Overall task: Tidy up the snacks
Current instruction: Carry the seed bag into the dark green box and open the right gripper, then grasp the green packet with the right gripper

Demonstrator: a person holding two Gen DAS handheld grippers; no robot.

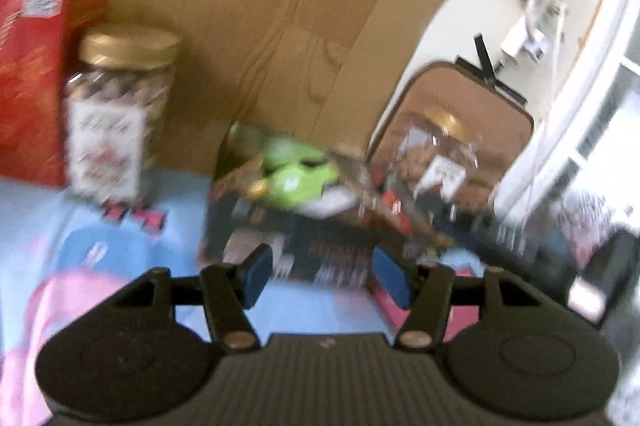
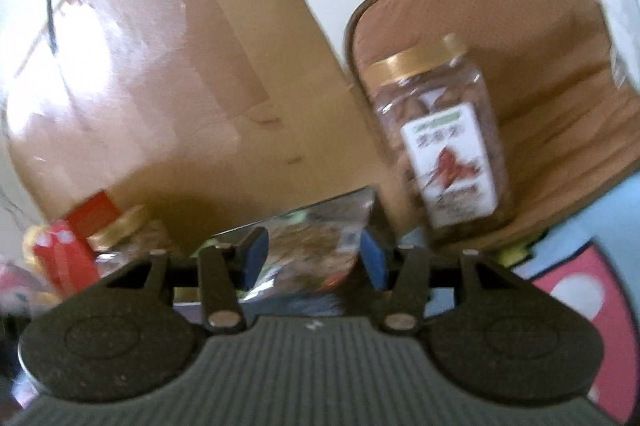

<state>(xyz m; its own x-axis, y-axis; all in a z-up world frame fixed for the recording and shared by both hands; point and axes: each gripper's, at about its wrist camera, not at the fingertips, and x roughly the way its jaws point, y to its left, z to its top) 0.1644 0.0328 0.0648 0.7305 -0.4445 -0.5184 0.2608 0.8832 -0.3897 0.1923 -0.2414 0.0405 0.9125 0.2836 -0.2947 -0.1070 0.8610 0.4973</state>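
In the left wrist view my left gripper point(image 1: 322, 276) is open and empty over the blue cloth point(image 1: 120, 258), just short of a dark snack box point(image 1: 288, 242) topped with green packets point(image 1: 296, 174). A gold-lidded jar point(image 1: 116, 114) stands at left beside a red box point(image 1: 32, 74). A second jar point(image 1: 440, 162) stands at right. In the right wrist view my right gripper point(image 2: 314, 256) has its jaws apart around a silvery snack bag point(image 2: 316, 246); contact is blurred. The gold-lidded jar point(image 2: 444, 142) stands right of it.
A cardboard sheet point(image 1: 304, 18) leans behind the snacks, seen also in the right wrist view point(image 2: 180, 86). A brown padded case point(image 2: 540, 74) stands open behind the right jar. A red box point(image 2: 68, 250) and another jar lid point(image 2: 120, 226) are at left.
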